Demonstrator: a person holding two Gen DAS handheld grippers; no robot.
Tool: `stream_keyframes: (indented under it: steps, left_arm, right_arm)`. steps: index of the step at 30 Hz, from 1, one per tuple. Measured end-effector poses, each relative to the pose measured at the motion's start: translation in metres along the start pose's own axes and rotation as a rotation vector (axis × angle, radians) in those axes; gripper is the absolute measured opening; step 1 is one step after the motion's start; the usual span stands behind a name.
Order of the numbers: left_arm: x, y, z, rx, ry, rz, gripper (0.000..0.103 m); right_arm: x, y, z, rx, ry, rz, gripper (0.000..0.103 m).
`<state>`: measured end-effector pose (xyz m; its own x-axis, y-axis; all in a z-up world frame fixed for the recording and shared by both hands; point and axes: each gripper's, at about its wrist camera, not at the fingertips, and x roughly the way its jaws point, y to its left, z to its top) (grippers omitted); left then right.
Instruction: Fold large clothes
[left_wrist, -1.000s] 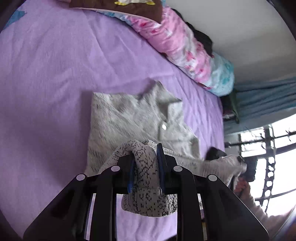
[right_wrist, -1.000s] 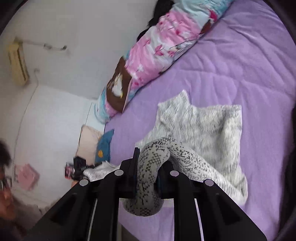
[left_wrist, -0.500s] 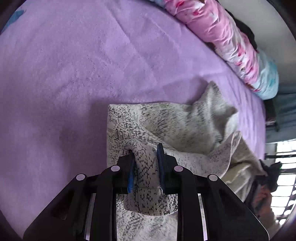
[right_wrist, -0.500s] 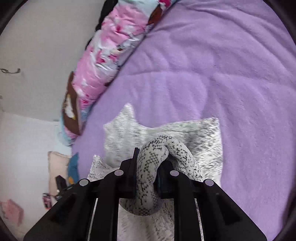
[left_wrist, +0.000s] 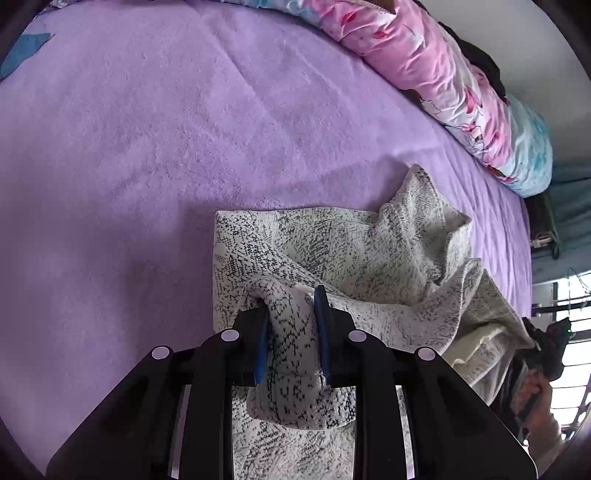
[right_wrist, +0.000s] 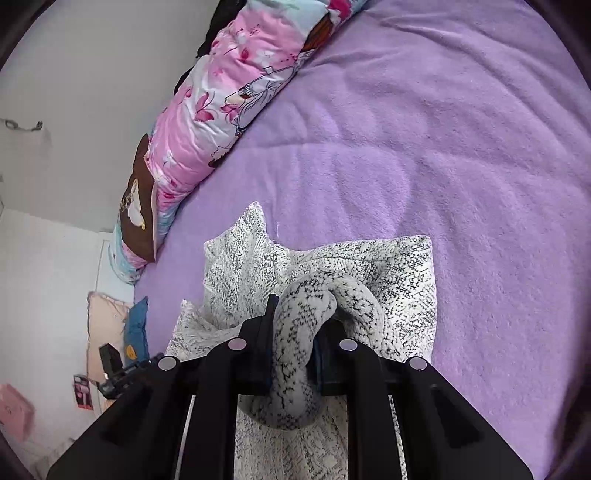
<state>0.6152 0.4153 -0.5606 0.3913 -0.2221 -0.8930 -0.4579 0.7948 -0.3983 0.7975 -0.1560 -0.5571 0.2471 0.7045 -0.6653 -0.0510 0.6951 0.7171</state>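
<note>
A grey-white knitted garment (left_wrist: 351, 251) flecked with black lies partly folded on the purple bed (left_wrist: 147, 147). In the left wrist view my left gripper (left_wrist: 290, 306) points steeply down, low over the garment. A bunched fold sits between its blue pads, which still touch the cloth while the jaws are opening. In the right wrist view my right gripper (right_wrist: 297, 314) holds a rolled edge of the same garment (right_wrist: 406, 273) over its flat layer. Those jaws are opening too, with the roll still pinched. The cloth hides the right fingertip.
A rolled pink floral quilt (left_wrist: 443, 74) (right_wrist: 207, 122) lines the far side of the bed along the wall. Purple blanket (right_wrist: 443, 147) stretches wide beyond the garment. A hand (left_wrist: 532, 398) shows at the right edge. Cushions (right_wrist: 107, 325) lie off the bed's end.
Both grippers have come down and forward, bringing the lifted edge onto the garment's flat half. The cloth now lies doubled over, and each pair of jaws stands slightly wider around its fold.
</note>
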Motion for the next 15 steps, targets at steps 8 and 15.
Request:
stream_keyframes:
  steps: [8, 15]
  left_arm:
    - [-0.037, -0.014, -0.005, 0.064, -0.11, 0.013, 0.097]
    - [-0.055, -0.037, -0.025, 0.211, -0.106, 0.115, 0.097]
  right_arm:
    - [-0.016, 0.023, -0.008, -0.041, 0.006, 0.088, 0.062]
    - [-0.054, 0.041, -0.025, -0.143, -0.061, 0.095, 0.076]
